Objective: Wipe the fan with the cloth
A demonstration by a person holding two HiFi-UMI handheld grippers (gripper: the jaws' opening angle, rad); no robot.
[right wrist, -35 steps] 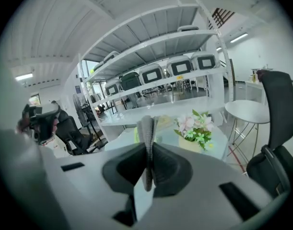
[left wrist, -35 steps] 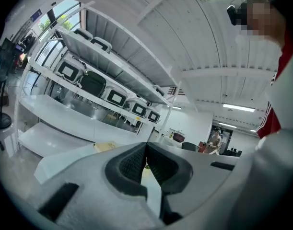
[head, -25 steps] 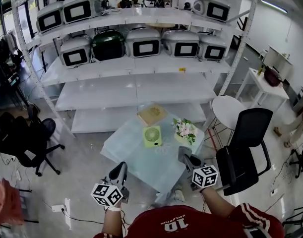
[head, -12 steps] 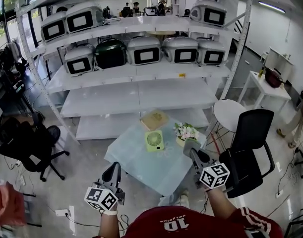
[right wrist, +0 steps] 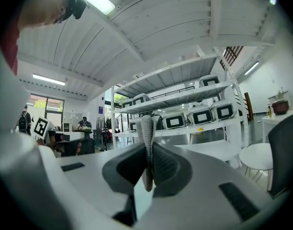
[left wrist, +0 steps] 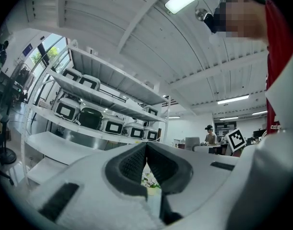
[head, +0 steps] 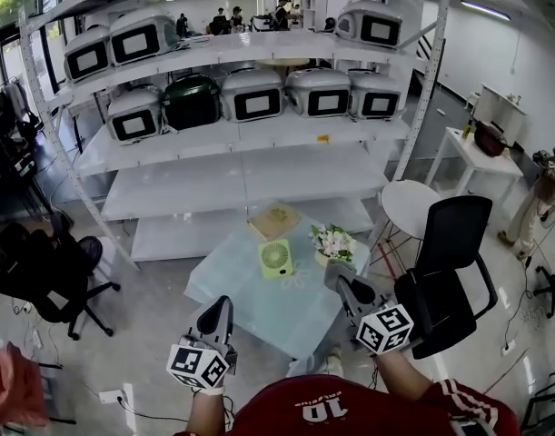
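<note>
The right gripper (right wrist: pixel 148 169) is clamped on a thin grey cloth (right wrist: pixel 146 128), a limp fold standing up between its pads. The left gripper (left wrist: pixel 146 151) has its jaws pressed together on nothing. The cloth looks soft and light, while the small green fan (head: pixel 276 258), well ahead on the glass table (head: pixel 241 312) beside the flowers (head: pixel 333 242), looks like light, rigid plastic apt to slide or tip, best steadied by its outer frame. It stands upright, long axis roughly vertical, grille facing the person.
</note>
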